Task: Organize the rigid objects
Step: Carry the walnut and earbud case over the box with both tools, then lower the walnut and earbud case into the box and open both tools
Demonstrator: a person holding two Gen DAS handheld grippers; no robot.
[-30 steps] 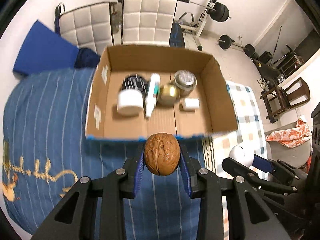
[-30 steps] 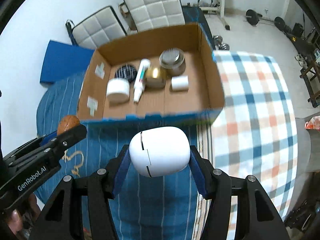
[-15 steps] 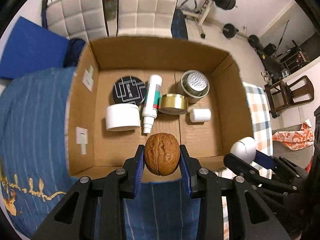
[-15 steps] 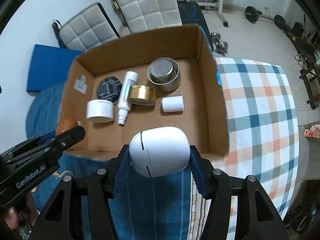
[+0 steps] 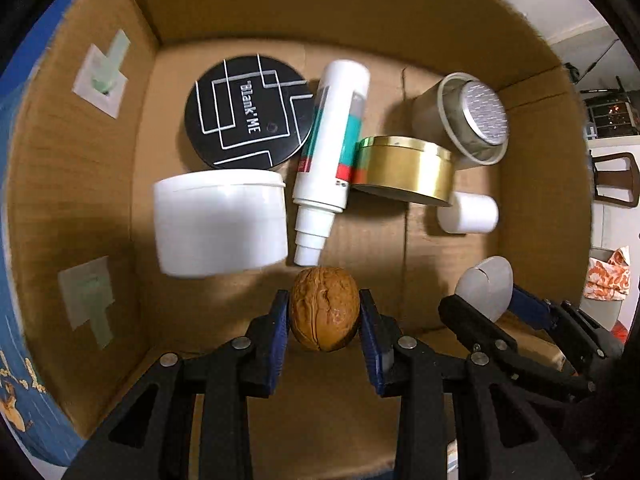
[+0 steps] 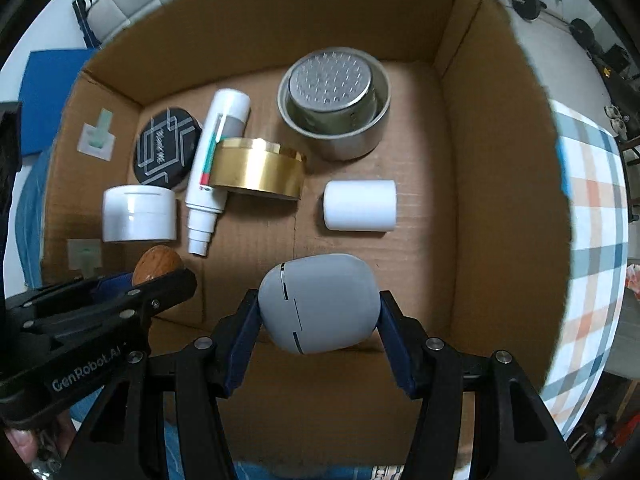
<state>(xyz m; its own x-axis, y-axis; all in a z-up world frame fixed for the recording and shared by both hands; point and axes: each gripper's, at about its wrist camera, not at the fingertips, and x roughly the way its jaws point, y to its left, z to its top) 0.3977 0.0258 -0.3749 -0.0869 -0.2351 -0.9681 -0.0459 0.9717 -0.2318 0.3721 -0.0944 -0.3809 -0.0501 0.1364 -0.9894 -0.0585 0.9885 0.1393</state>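
Both grippers loaded, inside cardboard box.
Left gripper fingers clamp walnut; right gripper fingers clamp white egg-shaped case.

"Blank ME" is printed on the black round lid, and "GenRobot.AI" on the left gripper.

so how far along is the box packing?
Done: six items lie in the cardboard box, including the gold tin, white jar and tube. In hand: left gripper holds a walnut, right gripper a white case, both inside the box. Left: releasing both.
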